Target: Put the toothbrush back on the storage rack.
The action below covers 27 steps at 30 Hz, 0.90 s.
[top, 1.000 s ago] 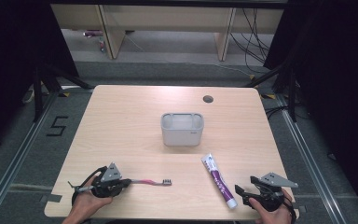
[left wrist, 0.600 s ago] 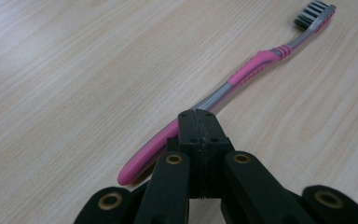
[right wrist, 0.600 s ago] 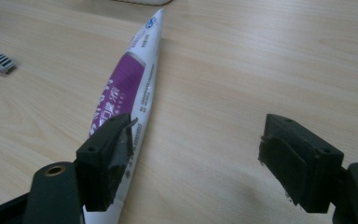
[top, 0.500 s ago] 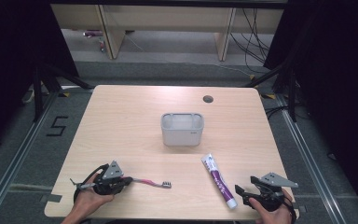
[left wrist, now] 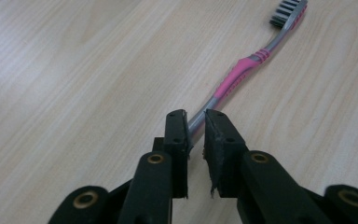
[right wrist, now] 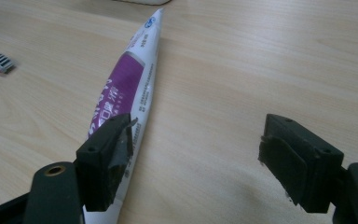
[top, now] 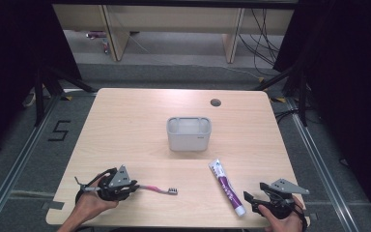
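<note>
A pink and grey toothbrush (top: 157, 189) lies flat on the wooden table (top: 125, 125) near the front left, bristles to the right. My left gripper (top: 134, 185) rests at its handle end. In the left gripper view the toothbrush (left wrist: 235, 77) runs away from the left gripper (left wrist: 196, 116). Its jaws have just been opening and stand a narrow gap apart around the grey handle tip, with the right pad off it. A white and purple toothpaste tube (top: 226, 186) lies at the front right. My right gripper (top: 248, 200) is open beside the tube's cap end. In the right gripper view the right gripper (right wrist: 198, 123) has its left jaw over the tube (right wrist: 126, 79).
A grey plastic holder (top: 188, 137) stands upright at the middle of the table. A round cable hole (top: 216, 102) sits near the far edge. Metal frame rails run along both sides of the table, and the floor beyond is dark.
</note>
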Available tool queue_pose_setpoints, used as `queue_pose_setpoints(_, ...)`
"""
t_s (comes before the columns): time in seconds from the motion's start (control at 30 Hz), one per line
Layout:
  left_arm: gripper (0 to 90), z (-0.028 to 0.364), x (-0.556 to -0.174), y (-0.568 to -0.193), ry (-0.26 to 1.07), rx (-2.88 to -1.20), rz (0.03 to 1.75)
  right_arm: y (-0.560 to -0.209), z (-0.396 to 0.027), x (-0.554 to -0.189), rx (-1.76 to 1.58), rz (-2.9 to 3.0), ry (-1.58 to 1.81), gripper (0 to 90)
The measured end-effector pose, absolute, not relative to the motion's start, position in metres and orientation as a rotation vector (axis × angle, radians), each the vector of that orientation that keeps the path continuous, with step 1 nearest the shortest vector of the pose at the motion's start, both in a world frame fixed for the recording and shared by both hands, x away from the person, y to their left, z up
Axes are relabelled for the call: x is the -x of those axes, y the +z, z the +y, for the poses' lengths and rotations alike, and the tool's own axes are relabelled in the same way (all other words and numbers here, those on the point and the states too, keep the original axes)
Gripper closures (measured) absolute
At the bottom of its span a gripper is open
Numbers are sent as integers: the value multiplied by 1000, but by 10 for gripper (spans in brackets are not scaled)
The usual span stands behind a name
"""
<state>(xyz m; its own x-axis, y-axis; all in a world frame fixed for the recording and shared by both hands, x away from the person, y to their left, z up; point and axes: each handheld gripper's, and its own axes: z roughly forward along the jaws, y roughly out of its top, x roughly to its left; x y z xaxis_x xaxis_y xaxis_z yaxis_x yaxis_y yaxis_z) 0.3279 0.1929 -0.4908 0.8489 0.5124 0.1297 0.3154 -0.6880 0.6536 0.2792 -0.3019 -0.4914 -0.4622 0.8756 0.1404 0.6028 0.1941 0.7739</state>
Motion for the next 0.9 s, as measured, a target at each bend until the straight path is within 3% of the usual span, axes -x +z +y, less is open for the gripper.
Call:
queue_pose_setpoints(0.63,495,172,-345,-466,321,-2563,431,-492,-305,-280,-1380,2139,1149,258)
queue_pose_setpoints(0.9,526,154,-349,-469,273,-2671,304,-492,-304,-280,-1376,2133,1155,258)
